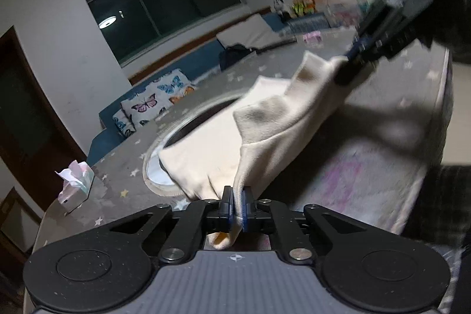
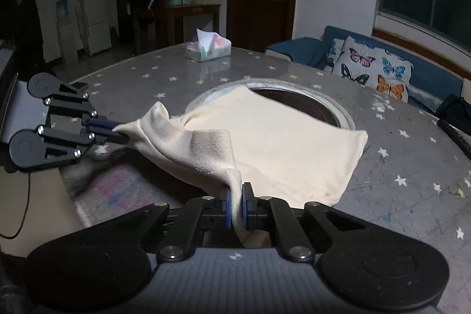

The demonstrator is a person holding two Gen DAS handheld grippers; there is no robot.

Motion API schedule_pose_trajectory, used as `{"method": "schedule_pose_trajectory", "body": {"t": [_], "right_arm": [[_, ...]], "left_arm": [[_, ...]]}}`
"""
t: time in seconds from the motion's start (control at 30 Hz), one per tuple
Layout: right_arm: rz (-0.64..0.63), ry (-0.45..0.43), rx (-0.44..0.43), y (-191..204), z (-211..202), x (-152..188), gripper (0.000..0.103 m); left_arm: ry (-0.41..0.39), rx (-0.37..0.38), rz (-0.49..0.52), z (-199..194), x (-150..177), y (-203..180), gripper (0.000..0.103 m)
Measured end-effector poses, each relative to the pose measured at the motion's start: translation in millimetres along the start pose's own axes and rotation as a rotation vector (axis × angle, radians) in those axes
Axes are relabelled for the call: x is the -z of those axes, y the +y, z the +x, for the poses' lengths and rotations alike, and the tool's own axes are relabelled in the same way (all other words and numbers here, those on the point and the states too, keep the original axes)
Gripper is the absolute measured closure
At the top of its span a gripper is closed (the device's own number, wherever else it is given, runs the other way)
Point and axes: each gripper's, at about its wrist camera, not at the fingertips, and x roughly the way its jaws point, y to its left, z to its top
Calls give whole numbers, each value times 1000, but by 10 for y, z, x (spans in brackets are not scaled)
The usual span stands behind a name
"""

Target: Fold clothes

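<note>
A dim living room at night, and before me a round counter (image 2: 412, 167) under a grey star-print cover with a round opening in its middle. The cream garment (image 2: 279, 143) lies partly flat across that opening. My left claw (image 1: 235, 203) is pinched on one near corner, my right claw (image 2: 235, 203) on the other, both corners raised off the cloth. I judge the fold only begun: the near edge is gripped but not yet carried over, and further folds remain.

Both grippers' jaws pinch the cream cloth (image 2: 265, 143) over the table (image 2: 397, 161).
</note>
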Motion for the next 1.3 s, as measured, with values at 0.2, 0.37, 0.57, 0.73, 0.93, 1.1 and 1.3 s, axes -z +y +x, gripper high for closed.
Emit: {"method": "schedule_pose_trajectory", "body": {"t": [0.2, 0.37, 0.57, 0.73, 0.93, 1.1, 1.3], "right_arm": [[2, -31, -38, 177, -570, 54, 97], [0, -55, -34, 215, -764, 10, 97], [56, -55, -11, -130, -439, -226, 97], [95, -18, 13, -493, 67, -414, 97], [169, 41, 57, -799, 706, -396, 98], [260, 69, 113, -989, 1098, -272, 88], [308, 28, 187, -1077, 1004, -281, 79]], "left_arm": [[-39, 24, -73, -575, -189, -13, 98], [-79, 5, -92, -639, -359, 52, 98], [-65, -8, -96, -113, -484, 271, 98], [-15, -4, -97, 511, -544, 444, 98], [84, -18, -92, 1275, -454, 526, 97], [150, -50, -117, 1607, -367, 549, 81], [164, -90, -161, 1555, -376, 678, 74]]}}
